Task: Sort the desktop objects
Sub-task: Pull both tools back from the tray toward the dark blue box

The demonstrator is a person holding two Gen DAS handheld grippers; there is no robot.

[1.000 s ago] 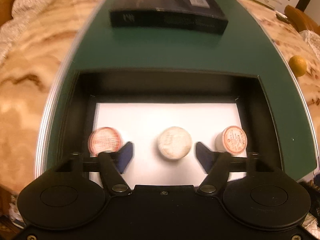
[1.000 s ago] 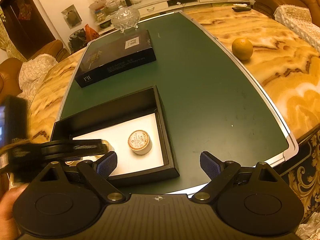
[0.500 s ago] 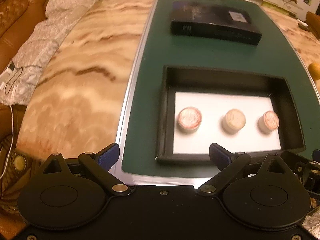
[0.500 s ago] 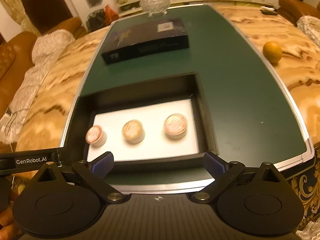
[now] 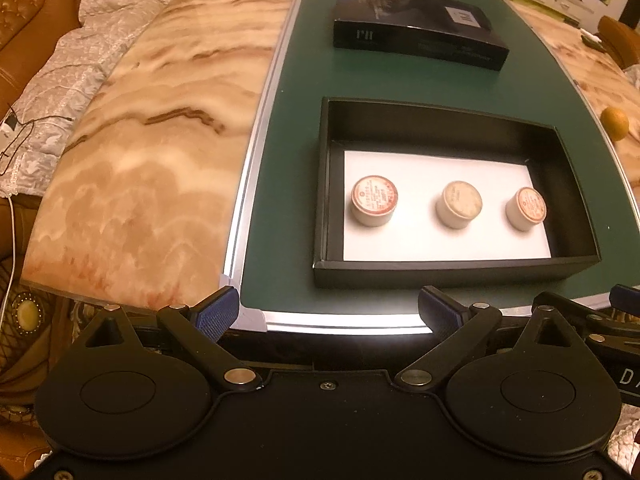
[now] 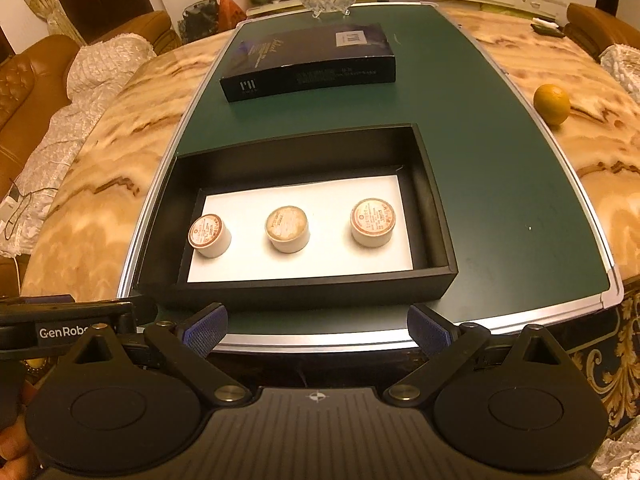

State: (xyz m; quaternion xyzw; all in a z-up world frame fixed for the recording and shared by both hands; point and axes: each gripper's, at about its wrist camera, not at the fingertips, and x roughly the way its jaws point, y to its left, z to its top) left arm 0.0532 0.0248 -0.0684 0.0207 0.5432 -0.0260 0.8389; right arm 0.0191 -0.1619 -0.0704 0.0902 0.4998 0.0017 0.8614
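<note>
Black tray (image 6: 436, 216) holds three jars (image 6: 287, 229).

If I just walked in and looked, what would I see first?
Probably the open black box near the front edge of the green mat, with three little round lidded jars lined up on its white bottom. Behind it lies a closed dark box, and an orange sits alone on the marble table to the right. Both claws wait open at the near edge, holding nothing.
</note>
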